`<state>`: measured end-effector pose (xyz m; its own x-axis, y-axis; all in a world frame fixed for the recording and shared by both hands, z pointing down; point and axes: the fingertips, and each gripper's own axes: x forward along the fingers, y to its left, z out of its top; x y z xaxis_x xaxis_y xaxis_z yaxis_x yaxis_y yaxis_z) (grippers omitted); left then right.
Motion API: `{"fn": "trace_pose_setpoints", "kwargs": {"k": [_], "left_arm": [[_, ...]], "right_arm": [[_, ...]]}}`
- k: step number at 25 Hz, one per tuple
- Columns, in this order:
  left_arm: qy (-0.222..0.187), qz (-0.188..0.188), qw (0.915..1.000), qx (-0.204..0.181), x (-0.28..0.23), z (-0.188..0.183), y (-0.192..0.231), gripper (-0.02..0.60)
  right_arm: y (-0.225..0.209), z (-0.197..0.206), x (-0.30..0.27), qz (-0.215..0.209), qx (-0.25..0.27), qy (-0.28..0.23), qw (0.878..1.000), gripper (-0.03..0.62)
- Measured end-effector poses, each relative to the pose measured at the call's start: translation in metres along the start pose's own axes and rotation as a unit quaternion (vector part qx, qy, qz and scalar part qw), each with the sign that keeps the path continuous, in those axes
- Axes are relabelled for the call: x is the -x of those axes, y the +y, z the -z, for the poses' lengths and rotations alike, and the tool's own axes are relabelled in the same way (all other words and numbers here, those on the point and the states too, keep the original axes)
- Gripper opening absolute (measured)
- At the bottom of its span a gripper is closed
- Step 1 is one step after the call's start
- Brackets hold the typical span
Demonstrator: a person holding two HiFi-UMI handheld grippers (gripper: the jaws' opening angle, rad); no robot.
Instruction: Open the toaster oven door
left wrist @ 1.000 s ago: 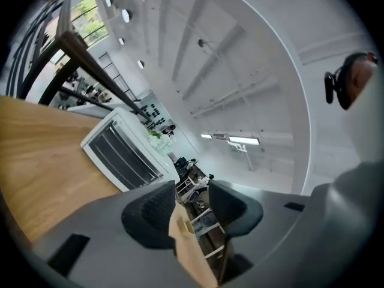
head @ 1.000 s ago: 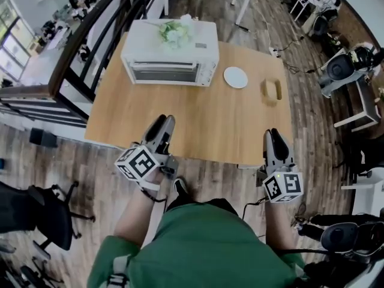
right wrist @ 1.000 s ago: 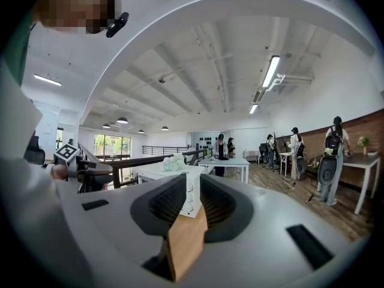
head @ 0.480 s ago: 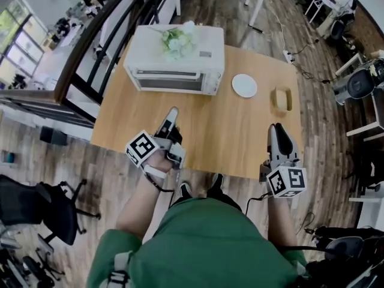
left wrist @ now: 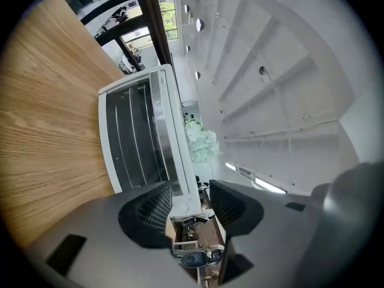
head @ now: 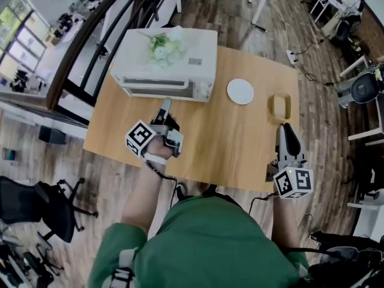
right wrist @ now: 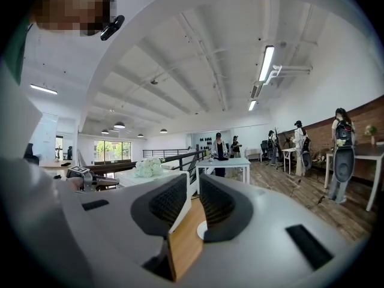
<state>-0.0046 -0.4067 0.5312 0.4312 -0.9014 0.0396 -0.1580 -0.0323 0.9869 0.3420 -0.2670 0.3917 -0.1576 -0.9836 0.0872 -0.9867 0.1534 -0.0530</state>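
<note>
White toaster oven (head: 163, 71), door shut, far left on wooden table (head: 228, 140). Left gripper (head: 163, 108) just before it, jaws apart, just widened, empty. Right gripper (head: 288, 132): jaws apart, empty.

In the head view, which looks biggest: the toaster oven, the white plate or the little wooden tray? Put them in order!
1. The toaster oven, by far the biggest.
2. The white plate and the wooden tray look about the same size here, so I won't rank one over the other.

Control end of toaster oven (left wrist: 144, 137) behind left gripper (left wrist: 191, 189), white plate (right wrist: 201, 230) mostly behind right gripper (right wrist: 193, 182) (sliver shows)
</note>
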Motion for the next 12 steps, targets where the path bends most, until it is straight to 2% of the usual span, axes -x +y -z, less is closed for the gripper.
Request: {"fn": "trace_pose_setpoints", "kwargs": {"k": [5,9,12], "left_arm": [[-0.026,-0.017,0.9994,0.017,-0.032,-0.004,0.009,0.227],[-0.026,-0.023,0.9993,-0.011,-0.045,-0.005,0.009,0.229],[-0.029,-0.027,0.9992,-0.008,-0.052,-0.007,0.011,0.229]], "right_arm": [[-0.031,0.002,-0.01,0.008,-0.004,0.008,1.0,0.083],[-0.043,0.004,-0.014,0.011,-0.006,0.012,1.0,0.081],[-0.044,0.009,-0.015,0.01,-0.01,0.016,1.0,0.08]]}}
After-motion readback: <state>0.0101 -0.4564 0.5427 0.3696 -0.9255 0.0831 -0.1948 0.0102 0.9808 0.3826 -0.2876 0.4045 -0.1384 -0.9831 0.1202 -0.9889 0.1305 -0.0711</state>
